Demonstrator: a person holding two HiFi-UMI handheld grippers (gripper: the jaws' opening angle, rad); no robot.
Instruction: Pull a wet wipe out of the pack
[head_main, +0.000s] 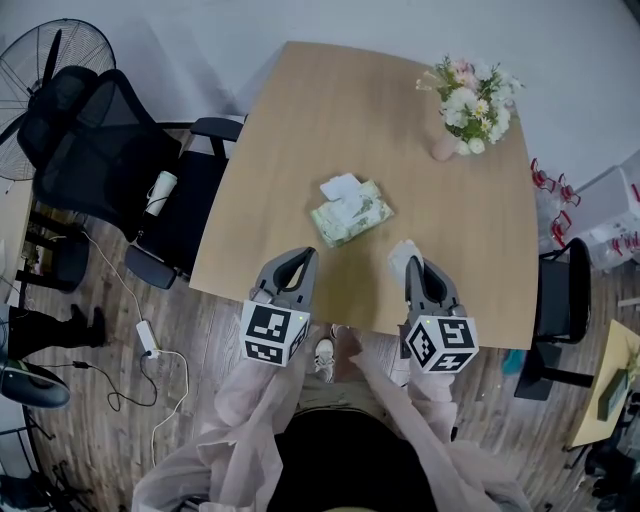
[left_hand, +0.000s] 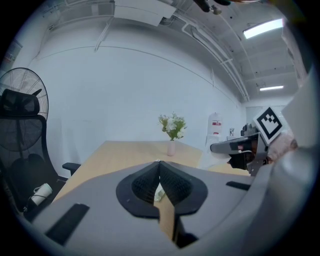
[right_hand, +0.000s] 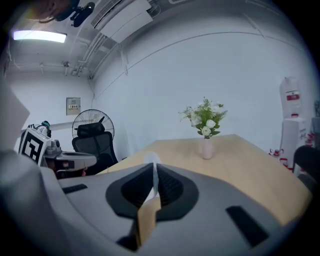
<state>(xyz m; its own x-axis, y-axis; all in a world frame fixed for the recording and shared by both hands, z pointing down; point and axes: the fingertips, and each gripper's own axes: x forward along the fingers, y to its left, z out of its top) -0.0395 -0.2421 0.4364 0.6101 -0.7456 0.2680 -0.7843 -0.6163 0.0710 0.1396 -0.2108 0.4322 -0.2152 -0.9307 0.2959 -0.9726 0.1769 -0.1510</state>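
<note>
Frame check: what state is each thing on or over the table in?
Left gripper: shut, empty.
Right gripper: shut on wipe.
Wipe: hanging from the jaws, apart from pack.
Pack: flat on table, white sheet sticking out.
Vase: upright.

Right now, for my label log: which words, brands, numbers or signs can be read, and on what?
Nothing is legible.
Wipe pack: print too small to read.
Left marker cube, right marker cube: square patterns, no words.
Red label on white unit: blurred.
Wall plate: too small.
</note>
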